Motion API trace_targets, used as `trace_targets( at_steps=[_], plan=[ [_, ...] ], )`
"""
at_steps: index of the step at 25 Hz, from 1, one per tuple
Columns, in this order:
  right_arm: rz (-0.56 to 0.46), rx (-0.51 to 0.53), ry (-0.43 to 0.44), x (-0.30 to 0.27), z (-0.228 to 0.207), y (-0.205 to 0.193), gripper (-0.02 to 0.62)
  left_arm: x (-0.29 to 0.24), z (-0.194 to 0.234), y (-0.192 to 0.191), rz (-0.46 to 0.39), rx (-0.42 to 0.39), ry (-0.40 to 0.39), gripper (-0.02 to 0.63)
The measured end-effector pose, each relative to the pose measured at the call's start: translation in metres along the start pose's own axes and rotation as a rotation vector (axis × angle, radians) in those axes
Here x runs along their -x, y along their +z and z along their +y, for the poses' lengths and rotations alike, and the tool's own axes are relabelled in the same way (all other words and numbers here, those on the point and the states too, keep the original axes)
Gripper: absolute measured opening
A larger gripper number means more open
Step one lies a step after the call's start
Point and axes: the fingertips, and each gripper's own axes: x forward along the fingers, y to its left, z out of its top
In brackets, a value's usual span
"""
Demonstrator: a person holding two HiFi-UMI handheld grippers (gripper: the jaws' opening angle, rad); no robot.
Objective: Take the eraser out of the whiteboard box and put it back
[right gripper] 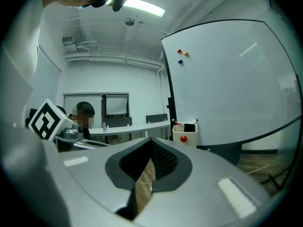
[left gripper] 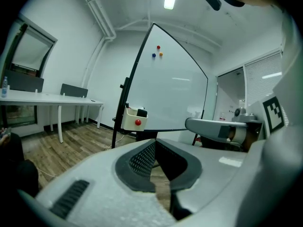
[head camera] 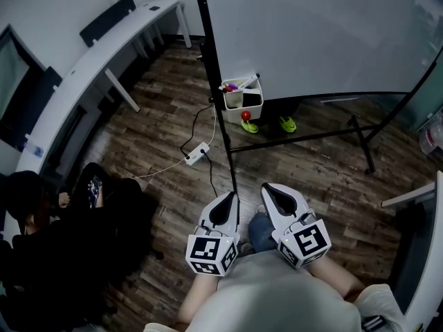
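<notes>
Wood floor (head camera: 159,126) of an office room carries a whiteboard (head camera: 311,33) on a black stand. Noted: the black eraser (head camera: 252,99) stands inside the box (head camera: 230,104), in its right part, its upper end above the rim. The box is white and hangs at the board's lower left corner. Markers (head camera: 239,85) stand in its left part, and a red magnet (head camera: 245,115) sits on its front face. Two green shoes (head camera: 287,124) show under the board's lower edge. A power strip (head camera: 197,153) with its cable lies on the floor near the stand's left post. A long white tabletop (head camera: 90,61) runs along the left wall; a seated person (head camera: 41,254) in dark clothing holds a phone (head camera: 94,187) beside it.

The left gripper (head camera: 230,199) and right gripper (head camera: 268,191) are side by side, well apart from the box, both pointing toward the board. Left jaws are pressed together, nothing between them. Right jaws are likewise together and empty.
</notes>
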Motion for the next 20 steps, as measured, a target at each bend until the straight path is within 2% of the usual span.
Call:
trace_targets(
  at_steps=[8, 20],
  plan=[
    [0.018, 0.016, 0.003, 0.026, 0.016, -0.013, 0.005, 0.014, -0.018, -0.013, 0.006, 0.001, -0.020, 0.000],
    [0.014, 0.008, -0.002, 0.034, 0.023, -0.018, 0.005, 0.035, -0.018, -0.022, 0.016, -0.006, 0.010, 0.000]
  ],
)
